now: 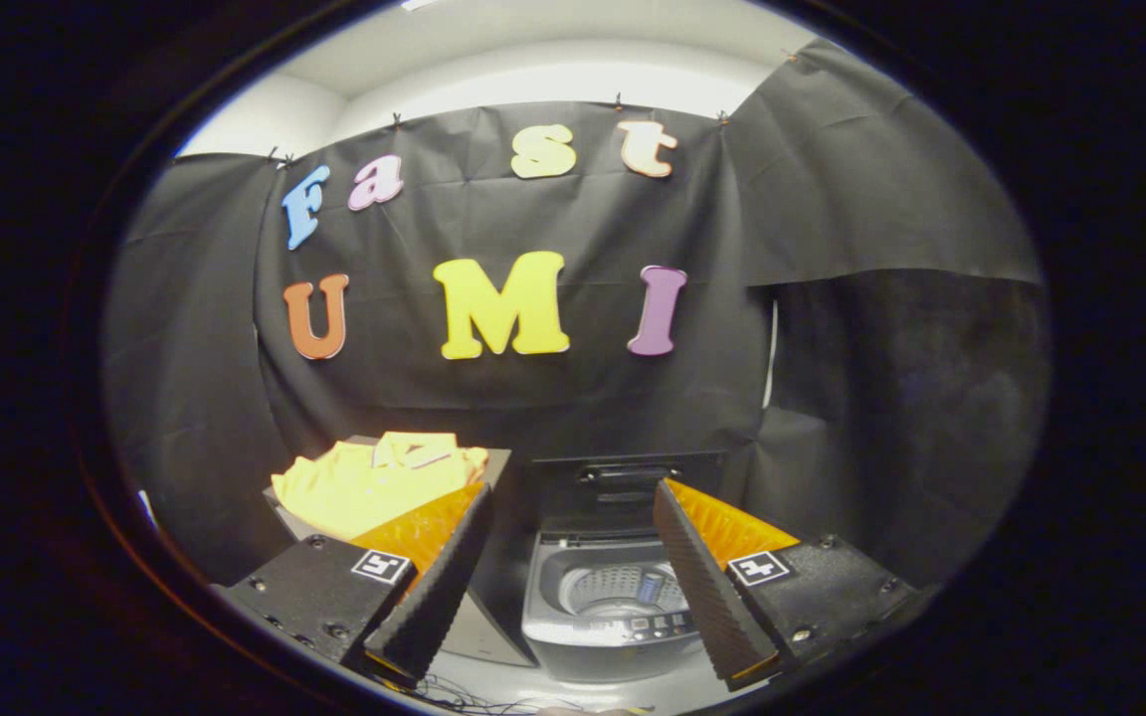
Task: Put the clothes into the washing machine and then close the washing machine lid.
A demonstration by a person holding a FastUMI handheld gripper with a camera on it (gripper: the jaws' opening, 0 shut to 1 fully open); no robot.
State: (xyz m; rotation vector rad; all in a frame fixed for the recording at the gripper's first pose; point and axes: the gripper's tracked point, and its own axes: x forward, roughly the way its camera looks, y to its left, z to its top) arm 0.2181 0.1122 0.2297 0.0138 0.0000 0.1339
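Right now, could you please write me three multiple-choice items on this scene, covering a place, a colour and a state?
1. Where does the garment lie?
A. inside the drum
B. on a stand left of the washing machine
C. between the fingers

2. What colour is the garment?
A. yellow
B. blue
C. white

3. How is the washing machine lid?
A. shut
B. raised open
C. removed

Answers: 1 B, it sits beside the machine, beyond the left finger. 2 A, plainly yellow. 3 B, the lid stands upright and the drum shows between the open gripper fingers.
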